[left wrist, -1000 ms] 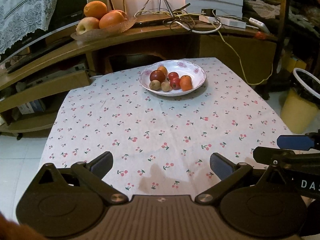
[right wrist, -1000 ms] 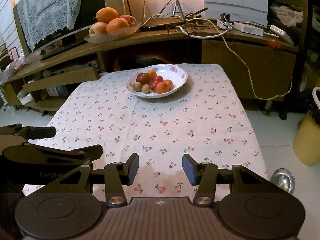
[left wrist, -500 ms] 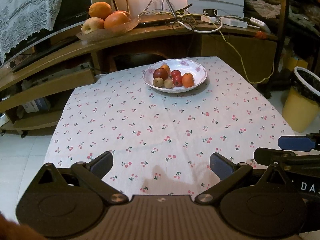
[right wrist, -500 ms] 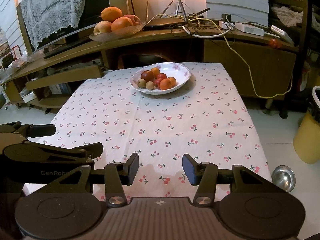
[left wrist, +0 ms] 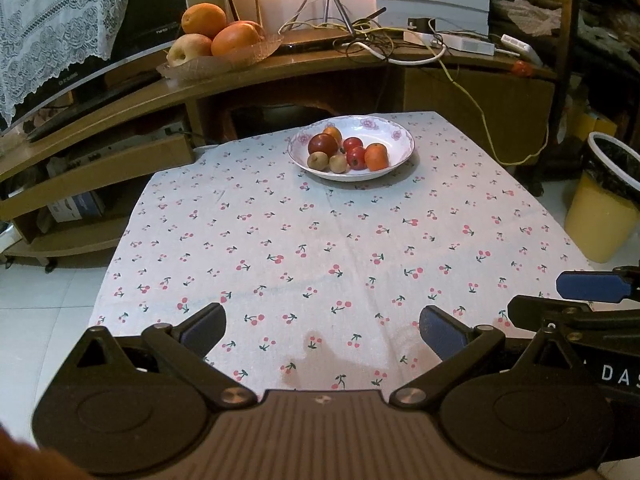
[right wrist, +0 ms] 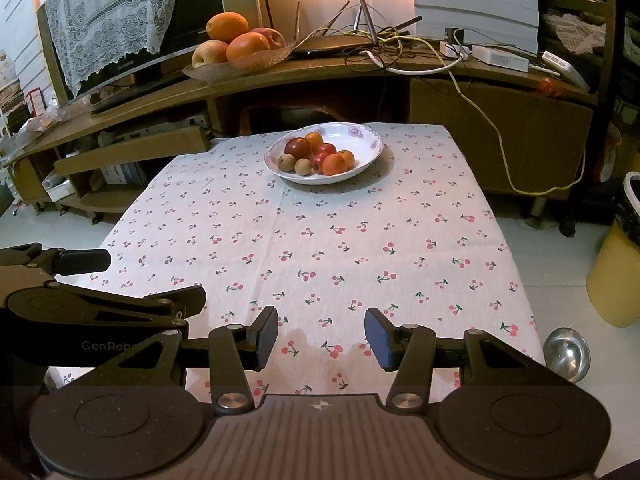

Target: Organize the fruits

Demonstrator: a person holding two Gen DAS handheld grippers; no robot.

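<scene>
A white flowered bowl (left wrist: 394, 158) (right wrist: 362, 162) stands at the far end of the cherry-print tablecloth (left wrist: 320, 240) (right wrist: 320, 240). It holds several small fruits: a dark red apple (left wrist: 322, 145), red ones, brownish ones and an orange one (left wrist: 376, 157). My left gripper (left wrist: 322, 330) is open and empty above the table's near edge. My right gripper (right wrist: 321, 338) is open and empty beside it, far from the bowl.
A glass dish of large oranges and apples (left wrist: 216, 40) (right wrist: 240, 44) sits on the wooden shelf behind, with tangled cables (left wrist: 360, 36). A yellow bin (left wrist: 604, 208) stands at the right. A metal bowl (right wrist: 566, 354) lies on the floor.
Both grippers have drawn back from the bowl, which now looks smaller and farther. Both stay open and empty.
</scene>
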